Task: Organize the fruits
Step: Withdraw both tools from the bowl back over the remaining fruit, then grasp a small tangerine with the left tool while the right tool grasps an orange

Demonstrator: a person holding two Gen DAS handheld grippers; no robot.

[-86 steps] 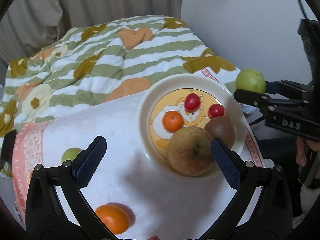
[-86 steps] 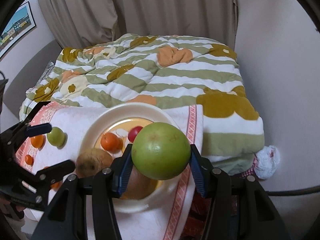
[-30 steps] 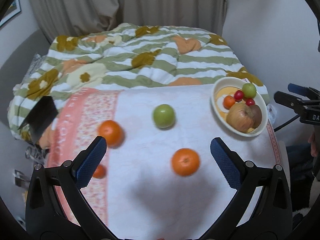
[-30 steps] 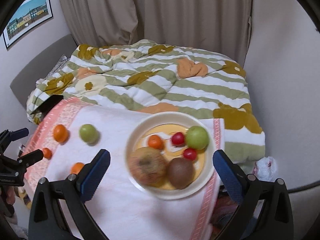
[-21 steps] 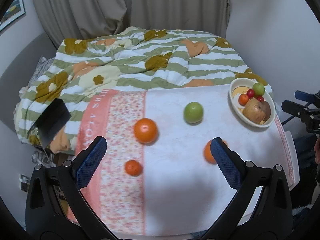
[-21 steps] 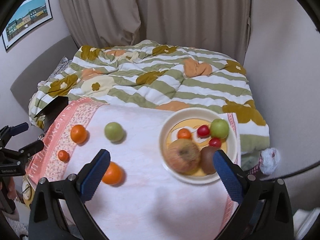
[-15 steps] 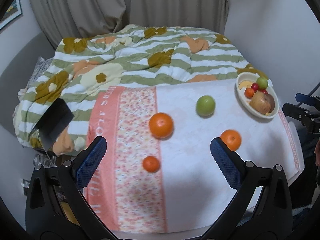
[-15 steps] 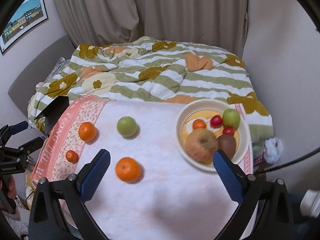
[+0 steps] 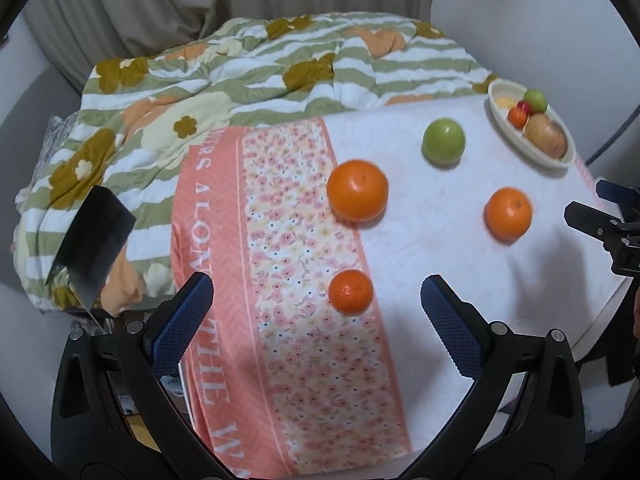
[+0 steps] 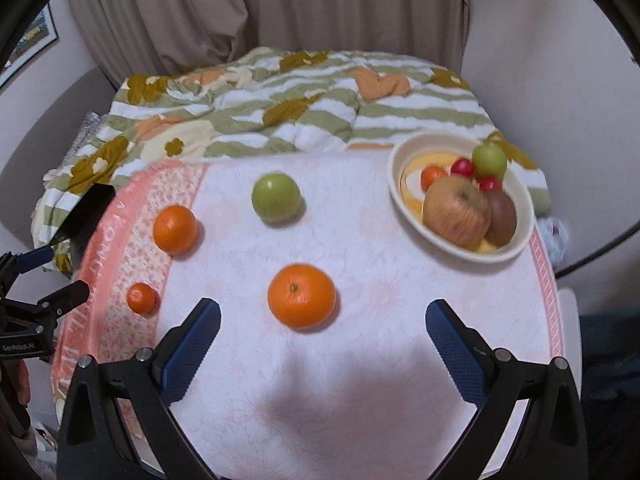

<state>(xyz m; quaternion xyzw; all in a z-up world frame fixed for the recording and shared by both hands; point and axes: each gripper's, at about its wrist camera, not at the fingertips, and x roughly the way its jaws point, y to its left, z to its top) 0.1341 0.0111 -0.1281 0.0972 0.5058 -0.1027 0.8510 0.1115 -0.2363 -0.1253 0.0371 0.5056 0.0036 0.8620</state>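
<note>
A cream plate (image 10: pixel 520 208) at the table's far right holds an apple (image 10: pixel 456 210), a kiwi, a green fruit (image 10: pixel 489 160), two red fruits and a small orange. It also shows in the left wrist view (image 9: pixel 532 146). Loose on the cloth lie a green apple (image 10: pixel 276 198), a large orange (image 10: pixel 301 295), another orange (image 10: pixel 175 229) and a small orange (image 10: pixel 141 298). My right gripper (image 10: pixel 320 340) is open and empty, just short of the large orange. My left gripper (image 9: pixel 316 312) is open and empty, with the small orange (image 9: pixel 351 291) between its fingers ahead.
A white and pink floral cloth (image 10: pixel 360 380) covers the table. A striped quilt (image 10: pixel 300 112) lies on the bed behind. A dark object (image 9: pixel 94 240) sticks out at the left. Curtains and walls stand behind.
The right gripper let go of the green fruit onto the plate and drew back left. The left gripper swung left from the plate toward the loose oranges. Both are lower and closer now.
</note>
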